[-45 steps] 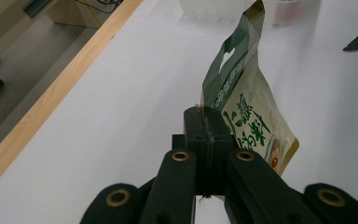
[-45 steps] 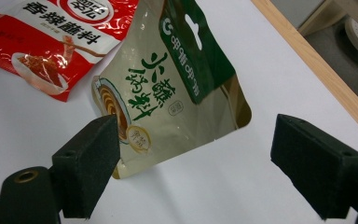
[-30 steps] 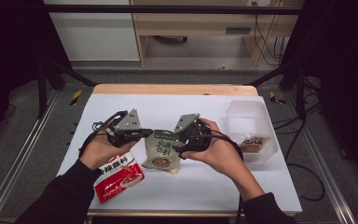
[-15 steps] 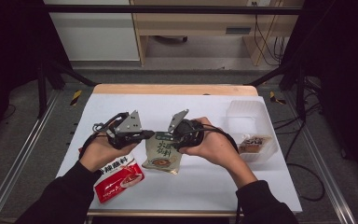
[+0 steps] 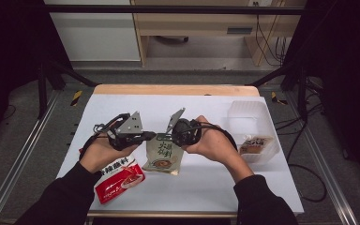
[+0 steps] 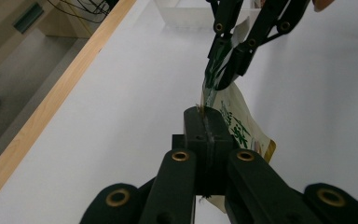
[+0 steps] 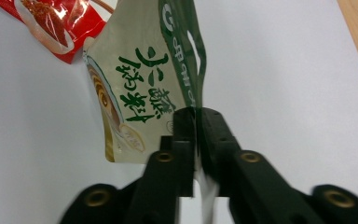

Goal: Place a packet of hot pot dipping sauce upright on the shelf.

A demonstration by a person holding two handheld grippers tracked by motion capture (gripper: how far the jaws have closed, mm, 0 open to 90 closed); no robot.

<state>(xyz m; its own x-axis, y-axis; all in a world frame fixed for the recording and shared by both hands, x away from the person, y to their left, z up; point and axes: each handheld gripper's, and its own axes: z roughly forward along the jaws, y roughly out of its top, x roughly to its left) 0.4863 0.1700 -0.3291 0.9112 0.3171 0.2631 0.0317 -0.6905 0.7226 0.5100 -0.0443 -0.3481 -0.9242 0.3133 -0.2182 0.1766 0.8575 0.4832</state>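
Both claws (image 5: pixel 161 136) on sauce pouch (image 5: pixel 163 154)

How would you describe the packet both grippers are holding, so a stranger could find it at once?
Start at the white table; near its middle lies a cream sauce packet with green lettering, its top edge pinched by the left gripper and right gripper. Its neighbour, the red packet, lies untouched beside it.

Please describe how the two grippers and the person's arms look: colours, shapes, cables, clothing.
Both grippers, left gripper and right gripper, are black, with linked bars, brass-coloured pivot pins and flat black pads. Each carries a grey three-cornered plate and a black cable. The person wears black long sleeves.
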